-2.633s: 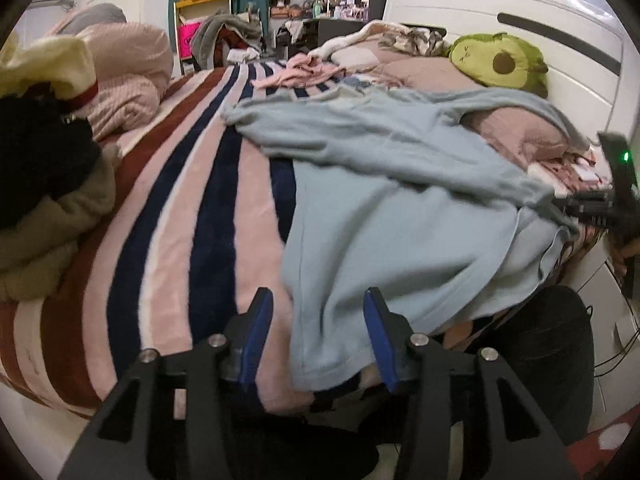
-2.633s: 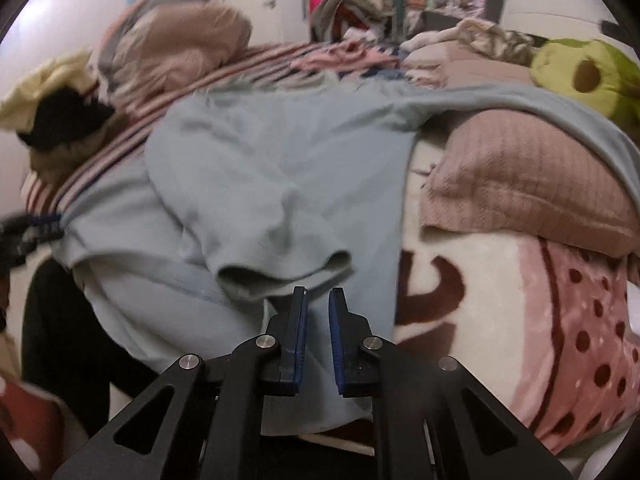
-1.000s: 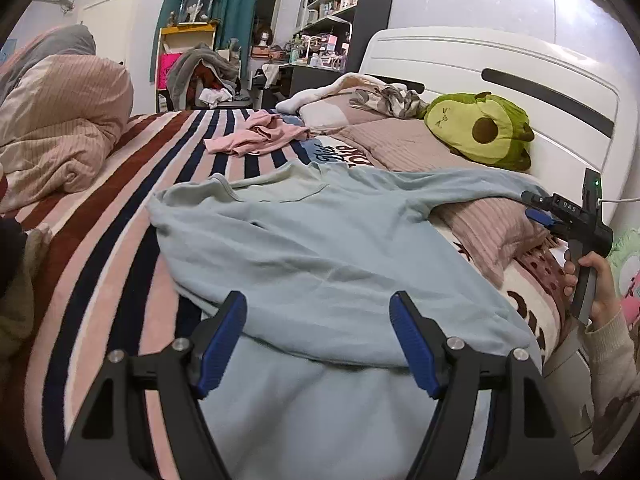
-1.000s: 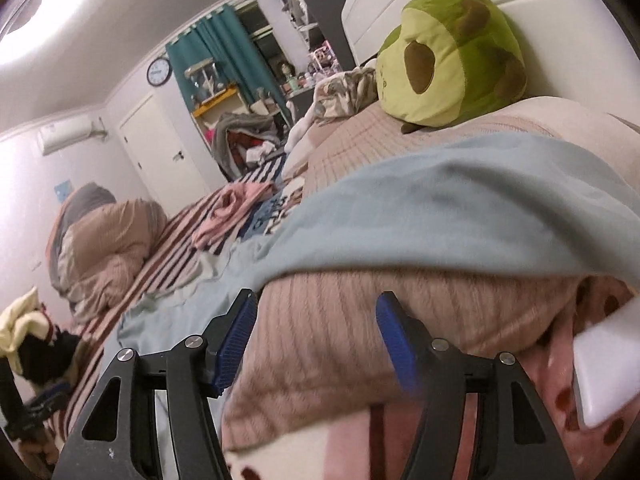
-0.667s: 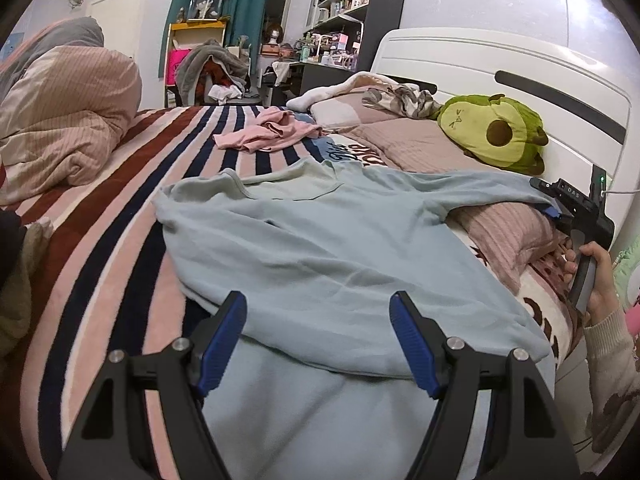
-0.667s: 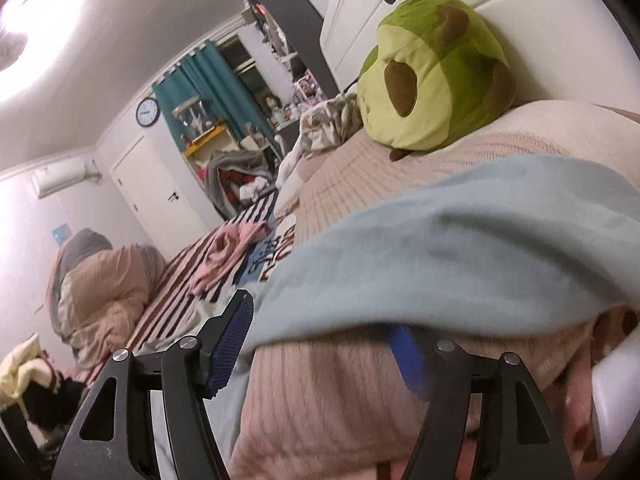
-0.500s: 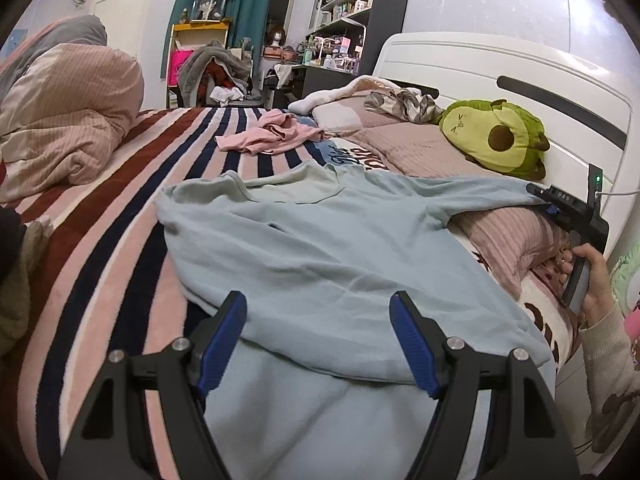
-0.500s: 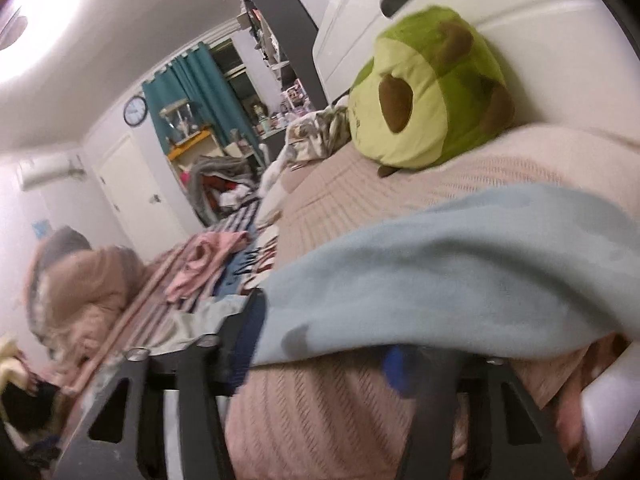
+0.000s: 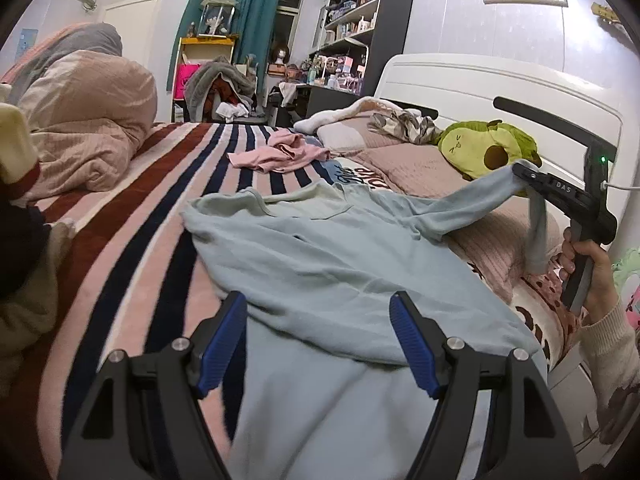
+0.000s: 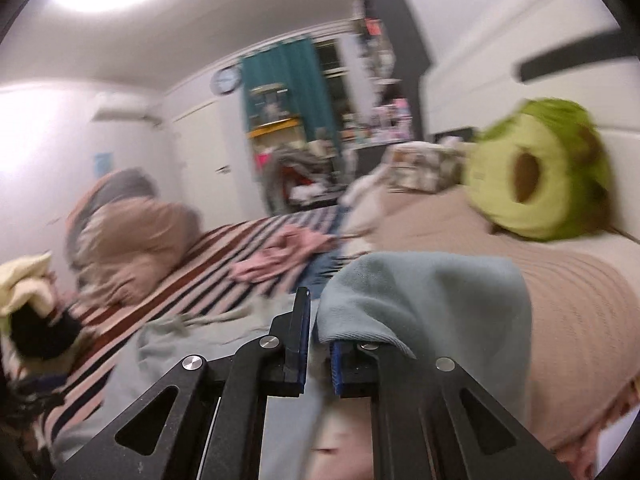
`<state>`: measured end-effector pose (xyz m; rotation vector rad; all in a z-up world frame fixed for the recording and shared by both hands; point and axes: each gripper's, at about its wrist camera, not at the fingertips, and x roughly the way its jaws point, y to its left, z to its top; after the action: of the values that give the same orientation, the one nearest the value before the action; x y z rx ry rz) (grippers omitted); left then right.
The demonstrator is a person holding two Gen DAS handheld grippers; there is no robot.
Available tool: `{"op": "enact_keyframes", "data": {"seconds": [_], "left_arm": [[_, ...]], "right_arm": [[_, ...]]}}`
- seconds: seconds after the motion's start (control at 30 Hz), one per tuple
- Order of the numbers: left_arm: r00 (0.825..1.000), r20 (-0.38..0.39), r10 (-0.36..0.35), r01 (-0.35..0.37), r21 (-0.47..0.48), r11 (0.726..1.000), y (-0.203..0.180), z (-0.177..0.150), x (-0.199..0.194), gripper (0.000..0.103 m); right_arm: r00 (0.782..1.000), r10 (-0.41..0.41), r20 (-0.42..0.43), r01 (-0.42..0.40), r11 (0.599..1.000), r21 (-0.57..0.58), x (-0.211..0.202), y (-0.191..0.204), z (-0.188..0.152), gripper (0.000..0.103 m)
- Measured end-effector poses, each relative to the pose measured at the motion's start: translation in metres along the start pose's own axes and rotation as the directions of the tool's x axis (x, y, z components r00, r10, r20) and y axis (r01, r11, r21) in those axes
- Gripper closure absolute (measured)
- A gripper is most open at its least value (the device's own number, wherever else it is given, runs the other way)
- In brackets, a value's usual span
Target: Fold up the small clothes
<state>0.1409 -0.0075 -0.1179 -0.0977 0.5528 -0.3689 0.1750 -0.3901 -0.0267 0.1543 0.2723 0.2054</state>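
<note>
At the right edge of the left wrist view, my hand holds the right gripper aloft, its jaws having just closed onto the sleeve of the pale blue shirt spread on the striped bed. My left gripper hovers unclenched over the shirt's middle. The right wrist view is blurred, and bunched sleeve hides one fingertip.
</note>
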Motion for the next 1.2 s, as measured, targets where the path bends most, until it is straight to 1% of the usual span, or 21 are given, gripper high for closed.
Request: {"op": "enact_keyframes", "data": {"seconds": [0.1,0.17,0.2,0.27,0.3,0.33,0.4,0.43,0.47,0.5,0.57,0.6,0.67,0.7,0.73,0.77,0.8,0.83,1.0,1.1,1.2], "left_arm": [[1.000,0.011,-0.002,0.002,-0.003,1.000,0.007,-0.002,-0.010,0.030],[1.000,0.021,-0.001,0.001,-0.004,1.000,0.011,-0.005,-0.018,0.029],[1.000,0.026,-0.002,0.002,-0.004,1.000,0.014,-0.007,-0.022,0.029],[0.999,0.034,-0.004,0.005,-0.008,1.000,0.018,-0.009,-0.029,0.029],[0.999,0.037,-0.006,0.006,-0.010,1.000,0.020,-0.010,-0.032,0.029],[0.999,0.041,-0.007,0.007,-0.012,1.000,0.023,-0.012,-0.036,0.029],[0.999,0.045,-0.005,0.006,-0.013,1.000,0.026,-0.014,-0.041,0.029],[0.999,0.045,-0.005,0.005,-0.014,1.000,0.028,-0.015,-0.044,0.028],[0.999,0.045,-0.004,0.005,-0.016,1.000,0.029,-0.016,-0.046,0.028],[0.999,0.046,-0.003,0.004,-0.017,1.000,0.031,-0.017,-0.049,0.028],[0.999,0.045,-0.001,0.002,-0.021,1.000,0.035,-0.020,-0.053,0.028],[0.999,0.044,0.000,0.001,-0.023,1.000,0.036,-0.021,-0.054,0.028],[0.999,0.042,0.004,-0.003,-0.026,1.000,0.037,-0.022,-0.055,0.027],[0.999,0.041,0.006,-0.005,-0.029,1.000,0.038,-0.023,-0.056,0.027],[0.999,0.042,0.006,-0.005,-0.031,1.000,0.038,-0.023,-0.057,0.027],[0.999,0.044,0.005,-0.003,-0.033,0.999,0.038,-0.023,-0.058,0.027],[0.999,0.046,0.002,0.000,-0.033,0.999,0.037,-0.023,-0.059,0.027],[0.999,0.048,-0.001,0.003,-0.032,0.999,0.035,-0.023,-0.060,0.027],[0.999,0.051,-0.015,0.016,-0.011,1.000,0.023,-0.022,-0.062,0.026],[0.999,0.044,-0.027,0.028,0.000,1.000,0.017,-0.021,-0.061,0.026],[0.999,0.035,-0.034,0.033,0.011,0.999,0.010,-0.021,-0.060,0.025]], "right_arm": [[0.991,0.116,-0.069,-0.122,0.989,-0.084,0.014,0.046,-0.005,0.099],[0.977,0.171,-0.130,-0.189,0.972,-0.142,0.022,0.076,-0.014,0.099],[0.965,0.202,-0.165,-0.229,0.959,-0.169,0.027,0.091,-0.022,0.099],[0.927,0.268,-0.264,-0.325,0.924,-0.204,0.039,0.124,-0.041,0.099],[0.911,0.281,-0.301,-0.353,0.910,-0.217,0.043,0.135,-0.050,0.099],[0.886,0.296,-0.356,-0.392,0.889,-0.238,0.048,0.153,-0.065,0.099],[0.849,0.299,-0.435,-0.437,0.860,-0.263,0.054,0.174,-0.088,0.099],[0.824,0.290,-0.487,-0.459,0.846,-0.273,0.059,0.186,-0.103,0.099],[0.810,0.276,-0.518,-0.465,0.841,-0.278,0.061,0.191,-0.113,0.098],[0.788,0.251,-0.563,-0.468,0.837,-0.282,0.066,0.198,-0.125,0.096],[0.764,0.214,-0.608,-0.462,0.840,-0.284,0.069,0.202,-0.140,0.093],[0.758,0.199,-0.621,-0.453,0.846,-0.282,0.070,0.201,-0.145,0.092],[0.754,0.195,-0.627,-0.441,0.858,-0.263,0.067,0.198,-0.147,0.089],[0.751,0.201,-0.629,-0.440,0.863,-0.249,0.067,0.198,-0.146,0.085],[0.743,0.216,-0.633,-0.444,0.867,-0.226,0.064,0.194,-0.144,0.076],[0.737,0.230,-0.636,-0.449,0.869,-0.206,0.061,0.192,-0.142,0.070],[0.734,0.238,-0.636,-0.453,0.869,-0.199,0.057,0.192,-0.139,0.061],[0.734,0.241,-0.635,-0.457,0.867,-0.198,0.049,0.190,-0.137,0.057],[0.737,0.221,-0.638,-0.458,0.859,-0.231,0.015,0.188,-0.131,0.057],[0.755,0.240,-0.610,-0.442,0.874,-0.204,0.000,0.174,-0.119,0.057],[0.803,0.220,-0.553,-0.380,0.905,-0.192,-0.009,0.153,-0.104,0.056]]}}
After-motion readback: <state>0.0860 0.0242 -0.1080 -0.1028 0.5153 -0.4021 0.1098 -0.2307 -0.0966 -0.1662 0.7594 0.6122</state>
